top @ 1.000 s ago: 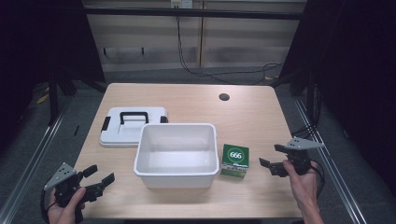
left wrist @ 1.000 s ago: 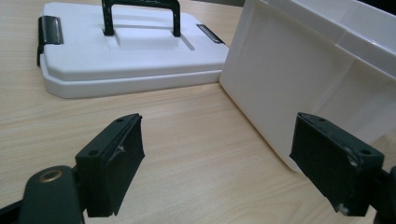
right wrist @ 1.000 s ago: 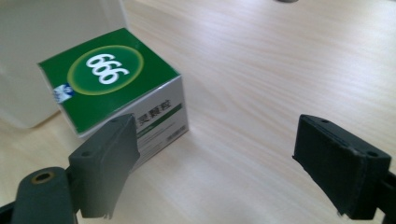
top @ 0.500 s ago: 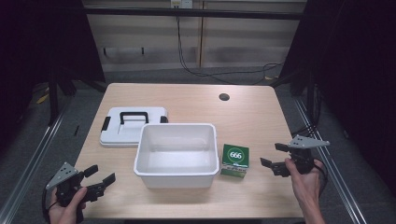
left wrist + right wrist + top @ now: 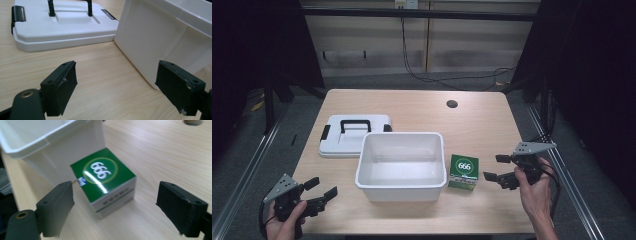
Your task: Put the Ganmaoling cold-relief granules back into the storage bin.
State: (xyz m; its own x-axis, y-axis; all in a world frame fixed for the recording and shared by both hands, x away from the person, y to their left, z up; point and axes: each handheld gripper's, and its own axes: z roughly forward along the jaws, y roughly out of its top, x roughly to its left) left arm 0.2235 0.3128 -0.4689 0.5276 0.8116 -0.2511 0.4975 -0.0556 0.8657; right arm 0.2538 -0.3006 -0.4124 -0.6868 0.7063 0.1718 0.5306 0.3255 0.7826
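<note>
A white plastic tub (image 5: 401,165) sits between both tongs, its lid (image 5: 353,135) beyond the empty, wide-open left gripper (image 5: 321,190). The right gripper (image 5: 496,168), jaws spread and empty, faces the green "666" box (image 5: 463,171) just ahead.

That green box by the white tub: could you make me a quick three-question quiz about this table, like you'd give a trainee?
1. True or false: the green box lies inside the white tub.
2. Which gripper points at the green box? A) left gripper B) right gripper
3. Fill in: the white lid with the black handle lies flat on the ____, behind the tub's left corner.

Key
1. False: it stands on the table, close beside the tub's right wall.
2. B; its jaws stand open and hold nothing.
3. table
</note>
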